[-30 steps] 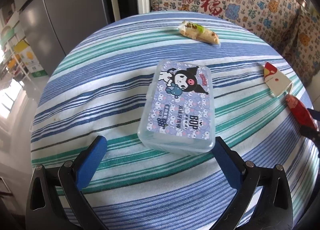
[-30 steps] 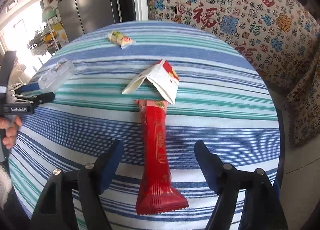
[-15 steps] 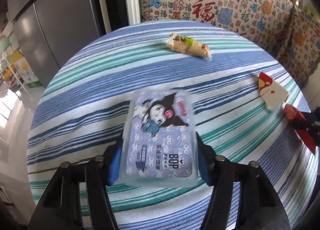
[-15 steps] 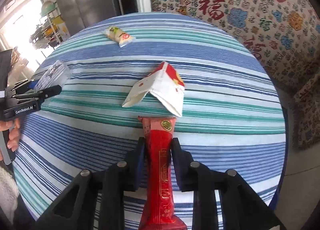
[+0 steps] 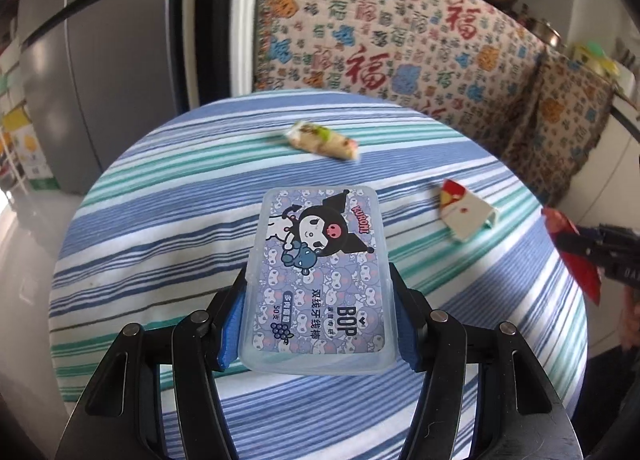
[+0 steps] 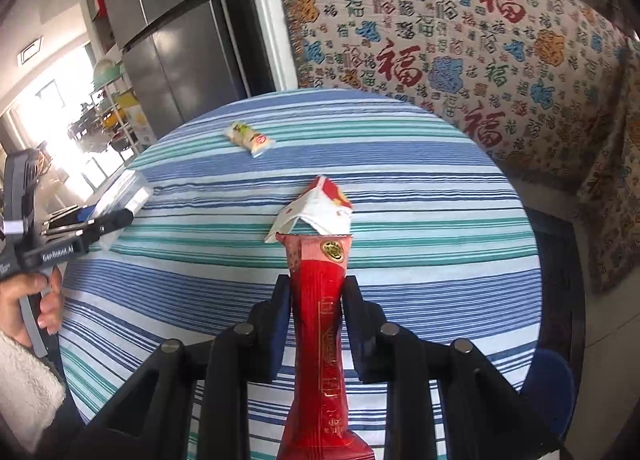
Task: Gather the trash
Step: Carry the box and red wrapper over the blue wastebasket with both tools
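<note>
The left gripper [image 5: 318,316] has its blue pads clamped on the two long sides of a clear plastic floss-pick box [image 5: 320,280] with a cartoon label, jaws about half spread by the box's width; the box looks lifted clear of the striped tablecloth [image 5: 160,227]. The right gripper [image 6: 316,312] is nearly closed, pinching a long red snack wrapper [image 6: 320,340] around its middle, the wrapper standing up between the fingers.

On the tablecloth, just beyond the red wrapper's far tip, lies a folded white-and-red paper packet [image 6: 320,207]; whether the two touch is hard to tell. Farther across the cloth, near its far edge, rests a small pale snack packet [image 6: 250,137], a little blurred. Behind the cloth's far rim hangs a patterned fabric [image 6: 440,39], and to its left stands a grey refrigerator [image 6: 172,31].
</note>
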